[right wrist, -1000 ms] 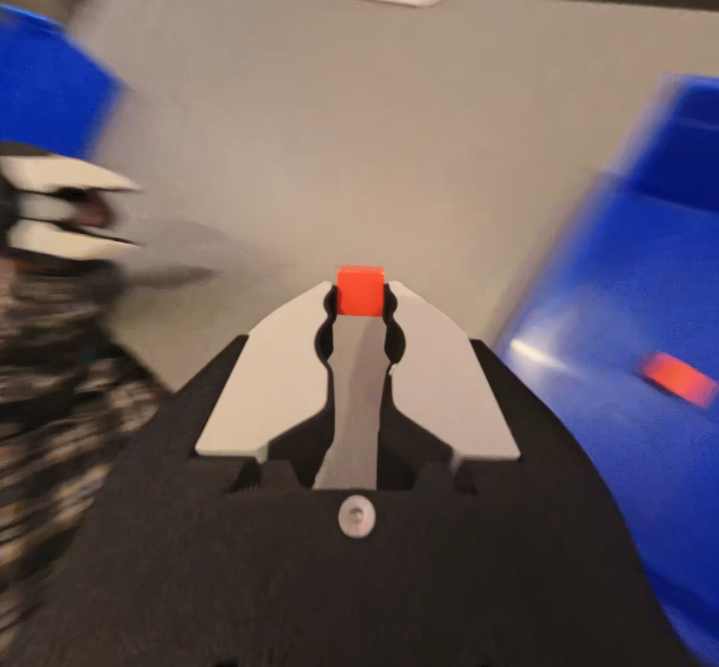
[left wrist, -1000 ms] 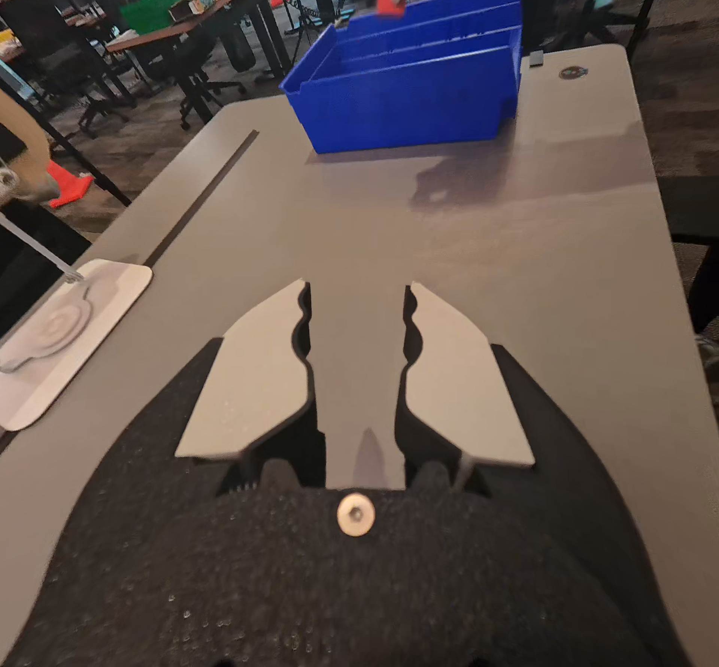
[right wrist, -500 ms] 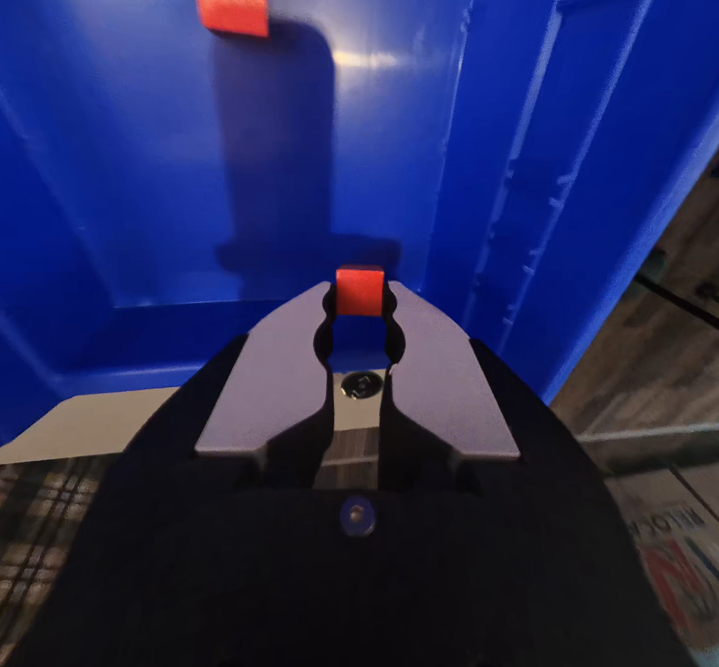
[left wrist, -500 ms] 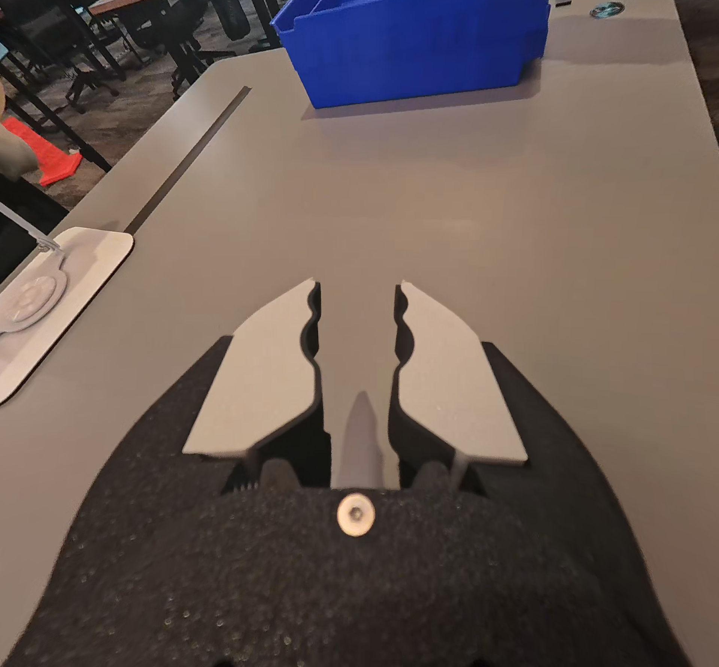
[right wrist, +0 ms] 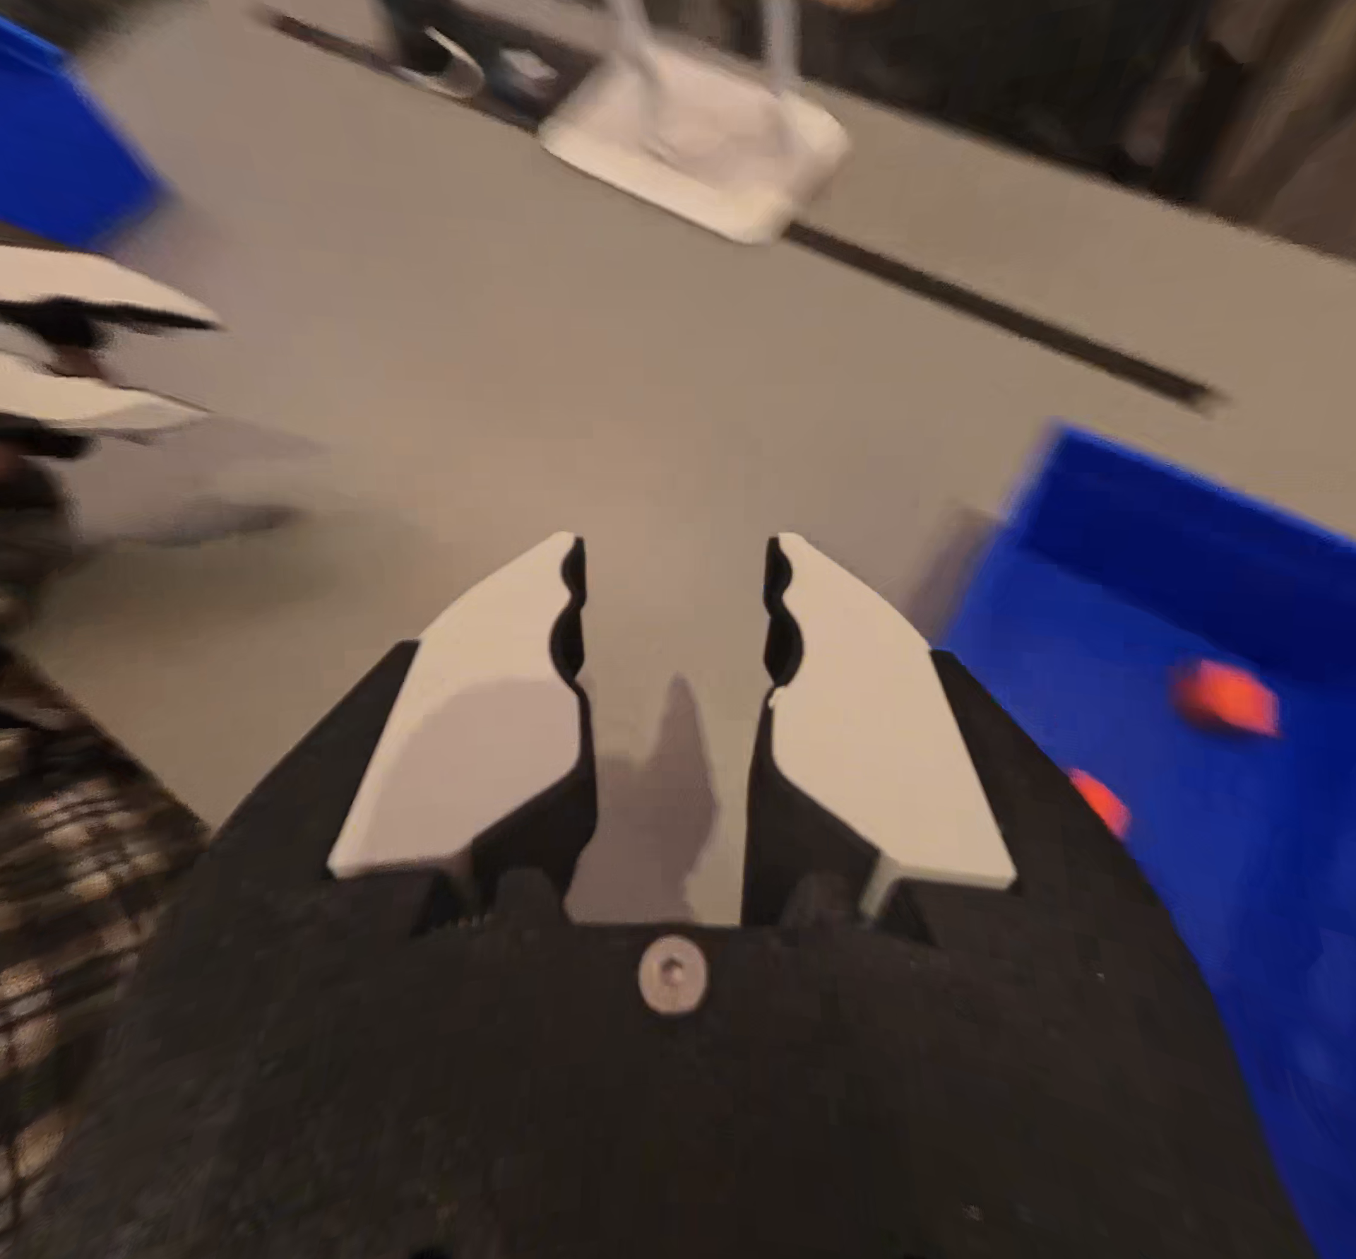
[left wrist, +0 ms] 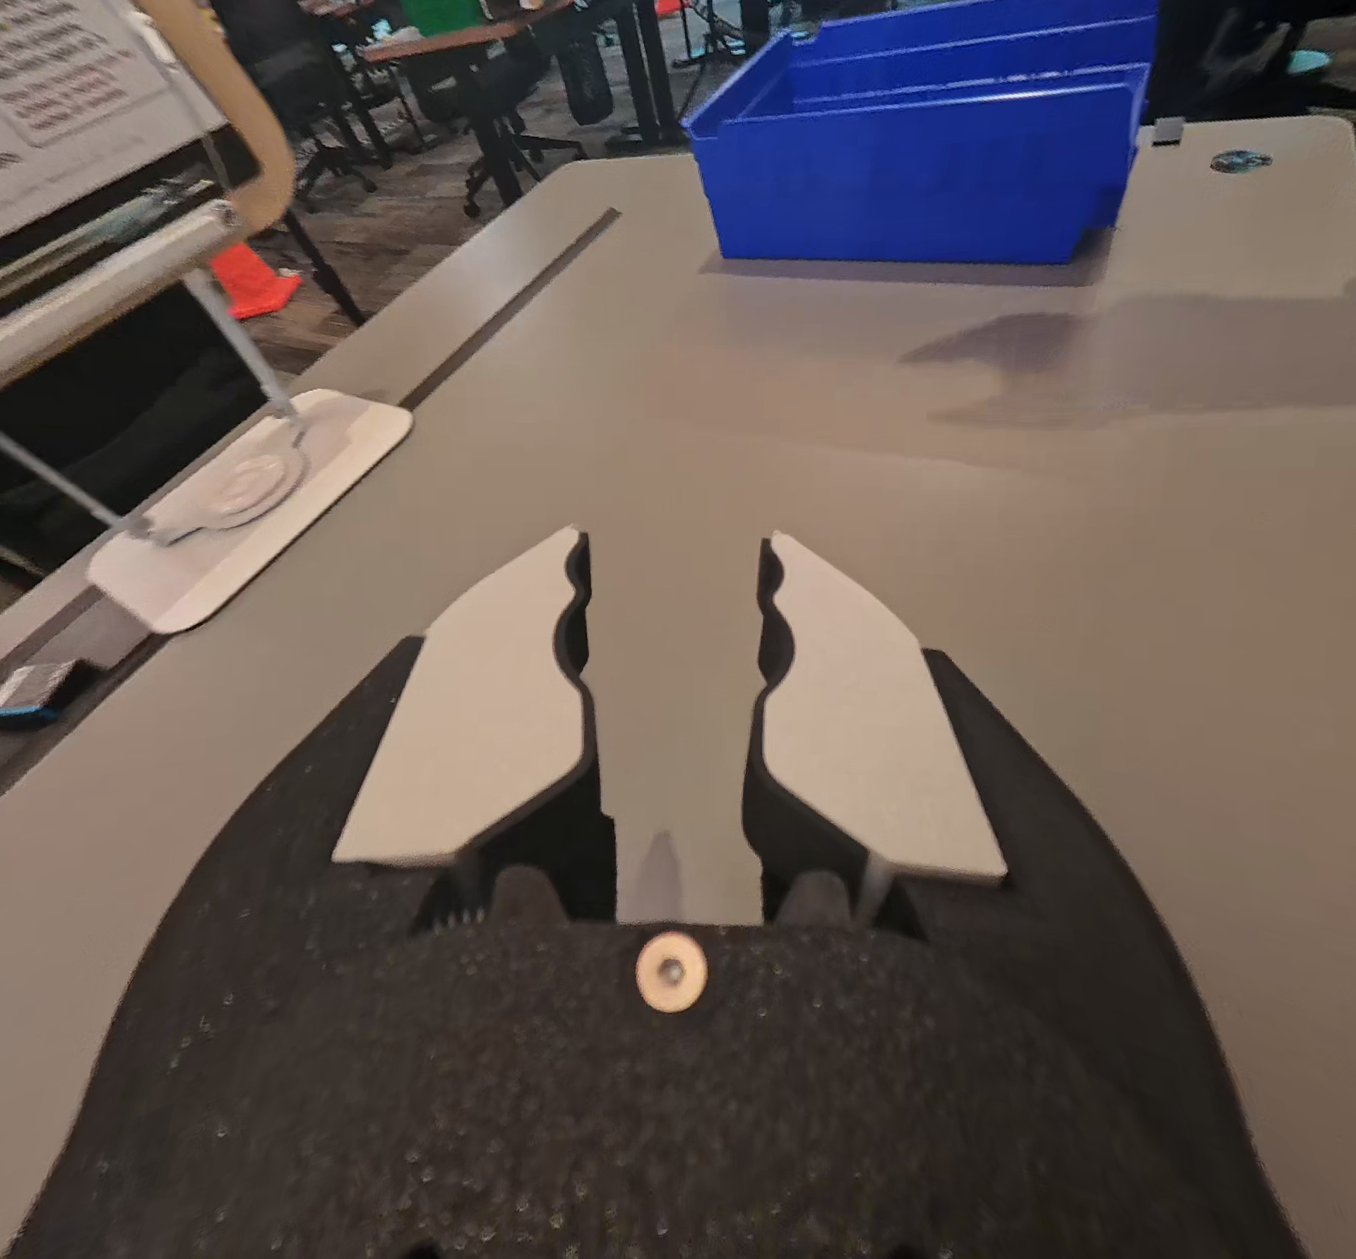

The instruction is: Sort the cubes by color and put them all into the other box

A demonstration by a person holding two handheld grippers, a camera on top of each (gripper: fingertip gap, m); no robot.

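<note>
My left gripper (left wrist: 671, 541) is open and empty, low over the grey table (left wrist: 844, 460). A blue box (left wrist: 924, 145) stands ahead of it at the far end of the table; its inside is hidden. My right gripper (right wrist: 675, 545) is open and empty above the table. In the blurred right wrist view a blue box (right wrist: 1174, 636) lies to its right with two red cubes inside, one (right wrist: 1225, 699) farther and one (right wrist: 1097, 802) nearer. Part of another blue box (right wrist: 59, 174) shows at upper left. The left gripper (right wrist: 88, 350) shows at the left edge.
A white stand base (left wrist: 242, 512) with thin metal rods sits at the table's left edge, also seen in the right wrist view (right wrist: 697, 145). A dark groove (left wrist: 514, 306) runs along the table. Desks and chairs (left wrist: 499, 49) stand beyond.
My right gripper held a red cube over the blue box, let it go there and swung back out over the table, now open. The left gripper shifted slightly, still open.
</note>
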